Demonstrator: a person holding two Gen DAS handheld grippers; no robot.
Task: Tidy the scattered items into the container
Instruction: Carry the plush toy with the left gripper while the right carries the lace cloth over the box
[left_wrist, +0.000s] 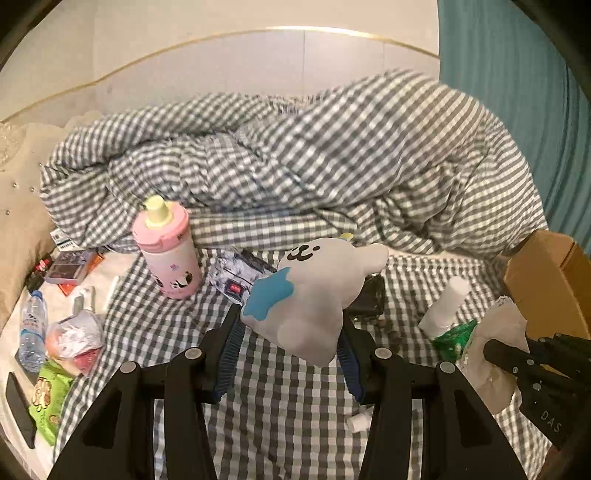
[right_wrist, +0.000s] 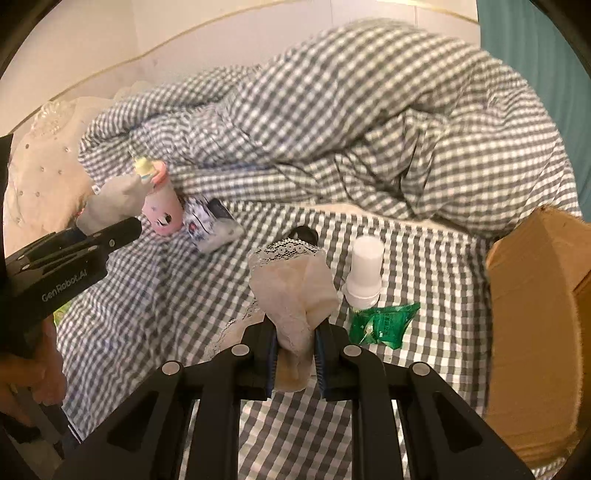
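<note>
Over the checked bed (left_wrist: 280, 413), your left gripper (left_wrist: 290, 325) pinches the plush (left_wrist: 314, 295); your right gripper (right_wrist: 293, 341) pinches the lace cloth (right_wrist: 291, 291), box (right_wrist: 535, 332) right.

We see the left gripper (left_wrist: 288, 354) as matte black linkage arms with round silver pivot pins and ribbed blue finger pads (left_wrist: 229, 354) — the right gripper (right_wrist: 293, 354) matches. White "GenRobot.AI" lettering marks one body; bare skin shows below.

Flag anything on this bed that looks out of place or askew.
The white bottle lies tipped over on the checked sheet, touching a crumpled green wrapper. Snack packets and a water bottle clutter the far left edge.
</note>
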